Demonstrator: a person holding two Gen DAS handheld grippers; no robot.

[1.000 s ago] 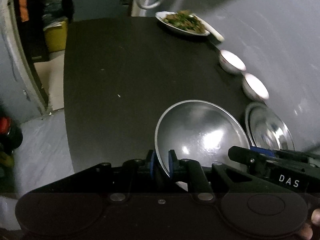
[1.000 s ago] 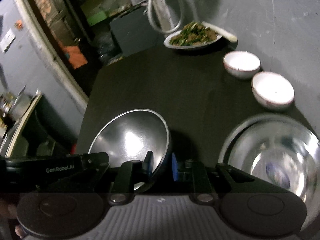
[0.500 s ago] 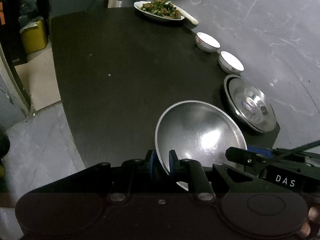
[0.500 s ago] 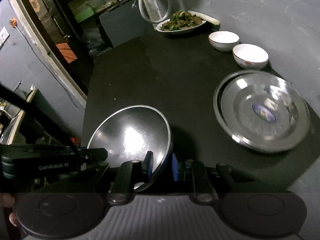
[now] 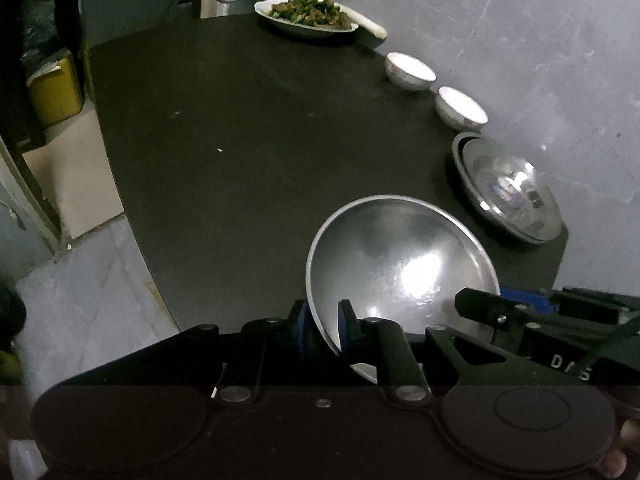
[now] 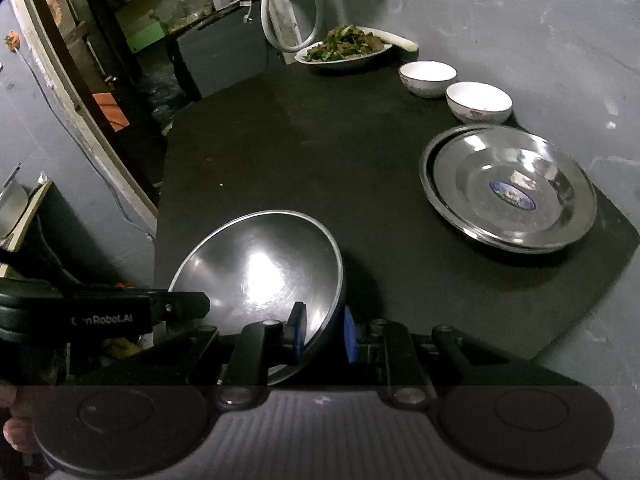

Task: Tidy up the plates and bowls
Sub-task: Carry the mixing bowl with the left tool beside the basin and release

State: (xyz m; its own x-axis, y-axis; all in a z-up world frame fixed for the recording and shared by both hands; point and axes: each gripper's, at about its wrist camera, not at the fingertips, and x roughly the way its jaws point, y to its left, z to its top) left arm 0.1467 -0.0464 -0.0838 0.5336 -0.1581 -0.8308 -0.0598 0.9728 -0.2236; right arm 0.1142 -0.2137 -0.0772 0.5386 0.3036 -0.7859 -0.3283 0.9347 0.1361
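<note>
Tabletop (image 6: 312, 152) black, matte; grey walls; both jaws pinching steel bowl (image 5: 400, 264) rim.

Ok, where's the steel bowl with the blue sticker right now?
In the right wrist view the stickered steel bowl sits nested in another on the table's right edge, just nearer than the two white bowls.

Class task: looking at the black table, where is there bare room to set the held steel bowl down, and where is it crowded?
Free: the wide middle and left of the black table, between the food plate and the held steel bowl. Crowded: the right edge, where two white bowls and stacked steel plates sit in a line.
</note>
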